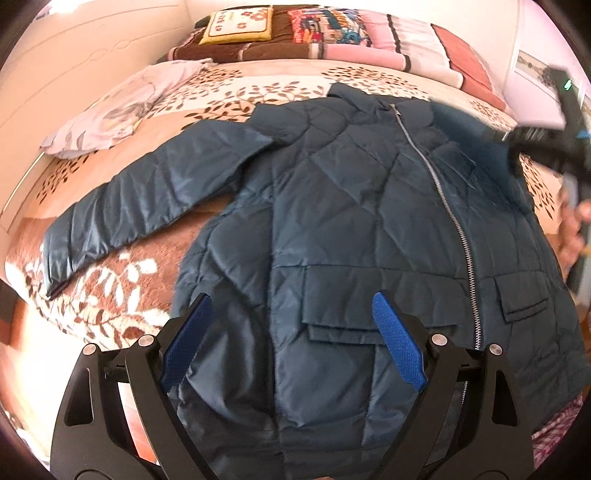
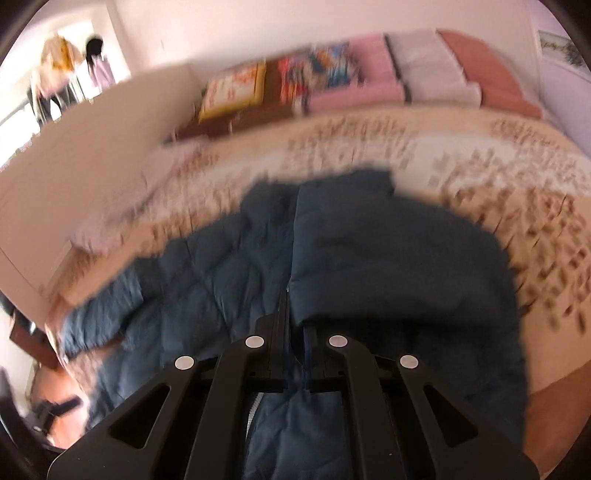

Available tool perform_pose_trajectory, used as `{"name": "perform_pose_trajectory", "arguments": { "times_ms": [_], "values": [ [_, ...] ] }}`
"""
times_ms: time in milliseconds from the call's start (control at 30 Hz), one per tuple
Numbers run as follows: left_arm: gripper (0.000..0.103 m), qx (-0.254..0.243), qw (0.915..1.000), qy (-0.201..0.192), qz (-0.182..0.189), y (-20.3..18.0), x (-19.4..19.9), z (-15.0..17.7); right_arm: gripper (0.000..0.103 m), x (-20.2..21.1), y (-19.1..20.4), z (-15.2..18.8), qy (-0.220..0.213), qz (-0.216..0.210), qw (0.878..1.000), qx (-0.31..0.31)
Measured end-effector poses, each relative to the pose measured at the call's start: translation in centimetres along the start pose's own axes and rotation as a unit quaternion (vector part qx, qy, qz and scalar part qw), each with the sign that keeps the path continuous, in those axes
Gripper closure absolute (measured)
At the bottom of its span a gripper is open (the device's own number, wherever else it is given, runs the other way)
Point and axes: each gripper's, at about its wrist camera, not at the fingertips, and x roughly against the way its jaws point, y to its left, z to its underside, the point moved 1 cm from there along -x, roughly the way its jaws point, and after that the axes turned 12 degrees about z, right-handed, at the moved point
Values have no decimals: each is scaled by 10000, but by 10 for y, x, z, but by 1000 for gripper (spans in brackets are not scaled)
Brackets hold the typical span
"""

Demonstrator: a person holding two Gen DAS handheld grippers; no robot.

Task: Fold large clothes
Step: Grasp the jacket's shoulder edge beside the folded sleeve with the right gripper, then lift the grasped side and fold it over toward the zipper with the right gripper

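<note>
1. I can read no brand or label anywhere; the yellow-edged cushion (image 1: pixel 238 23) by the headboard has red flower shapes and some marks too small to make out.
2. My task item is a dark teal quilted puffer jacket (image 1: pixel 332 229), spread front-up on the bed, collar toward the pillows. The shell is shiny, stitched in diamonds, with a silver zipper (image 1: pixel 439 192) running down its closed front and flap pockets (image 1: pixel 369 299) low on each side.
3. One sleeve (image 1: pixel 140 206) lies stretched out to the left across the bedspread.
4. My left gripper (image 1: pixel 291 332) hovers over the hem, its blue textured pads (image 1: pixel 397 339) spread wide with nothing pinched between them.
5. My right gripper (image 2: pixel 295 354) has its jaws clamped together on a fold of the jacket's cloth (that view is badly blurred), with the other sleeve's side doubled over the body.
6. The bedspread (image 1: pixel 258 88) is fleecy, cream to brown with a leaf print; bare room shows beyond the collar and on the left.
7. A pale pillow (image 1: pixel 118 107) lies near the left edge, and folded blankets (image 1: pixel 369 40) line the far end.
</note>
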Motion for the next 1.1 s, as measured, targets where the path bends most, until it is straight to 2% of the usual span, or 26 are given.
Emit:
{"name": "perform_pose_trajectory", "arguments": {
  "times_ms": [167,233,300,400,533,600,700,767,867,1000,1100],
  "values": [
    [15,51,10000,62,6,5,-4,4,96,-46,13,31,865,173,9960,-134],
    [15,63,9999,76,19,5,-5,5,81,-53,12,42,1065,65,9941,-210],
    [15,56,10000,75,24,5,-6,5,53,-49,11,45,1066,-273,9936,-255],
    [15,32,10000,83,24,3,-7,5,35,-35,12,48,1109,-475,9925,-190],
    [15,-7,10000,76,19,1,-7,5,34,0,-5,56,1107,-881,9895,-288],
    [15,2,10000,97,22,0,-8,5,36,17,-23,59,942,-988,9896,-450],
    [15,6,9999,161,27,-2,-11,7,49,33,-66,51,594,-743,9895,-1088],
    [15,-5,9998,207,51,-4,-14,8,52,33,-102,42,489,-547,9803,-1831],
    [15,-36,9998,197,86,-6,-13,8,54,20,-135,33,518,-689,9572,-2763],
    [15,-42,9998,180,64,-6,-11,8,54,-5,-143,23,682,-865,9379,-3290],
    [15,23,9998,192,68,-3,-11,9,55,-20,-135,17,736,-811,9363,-3337]
  ]
}}
